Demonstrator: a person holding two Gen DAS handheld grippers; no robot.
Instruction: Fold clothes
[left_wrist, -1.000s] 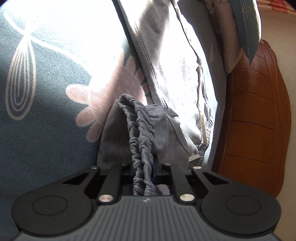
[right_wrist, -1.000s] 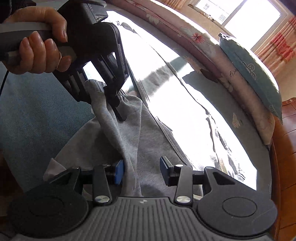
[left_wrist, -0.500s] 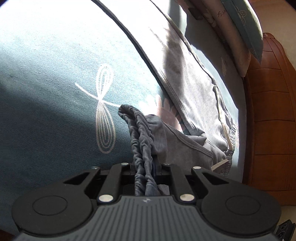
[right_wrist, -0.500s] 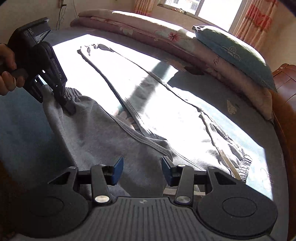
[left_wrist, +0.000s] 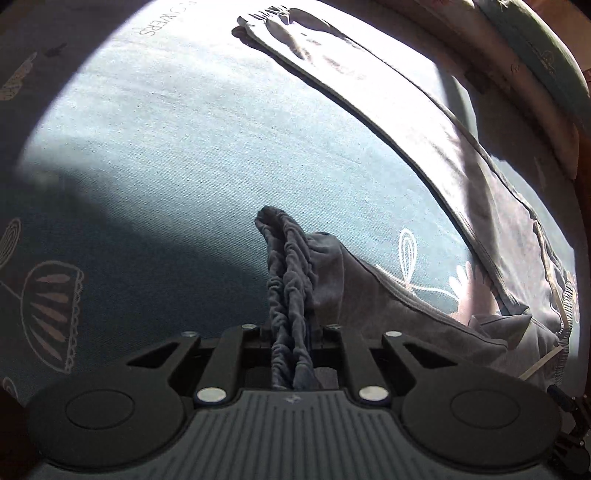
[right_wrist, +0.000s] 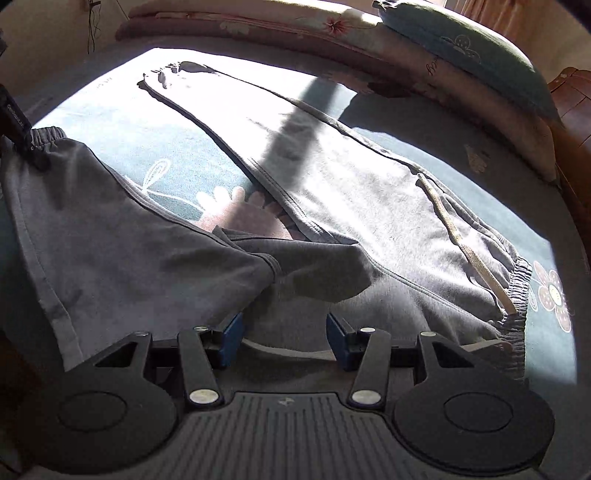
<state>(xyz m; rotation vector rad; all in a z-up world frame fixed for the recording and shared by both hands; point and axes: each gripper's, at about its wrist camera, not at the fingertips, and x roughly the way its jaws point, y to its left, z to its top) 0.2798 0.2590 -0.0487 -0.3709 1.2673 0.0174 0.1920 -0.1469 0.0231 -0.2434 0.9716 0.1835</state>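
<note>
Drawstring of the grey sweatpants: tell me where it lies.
In the right wrist view the pale drawstring lies at right on the grey sweatpants, running down to the gathered waistband beside the bedsheet's flower print.

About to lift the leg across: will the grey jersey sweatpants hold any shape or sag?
The grey jersey sweatpants will likely sag: the leg already drapes and creases from the left gripper. The gathered elastic cuff should hold without slipping. The loose pale drawstring may trail.
</note>
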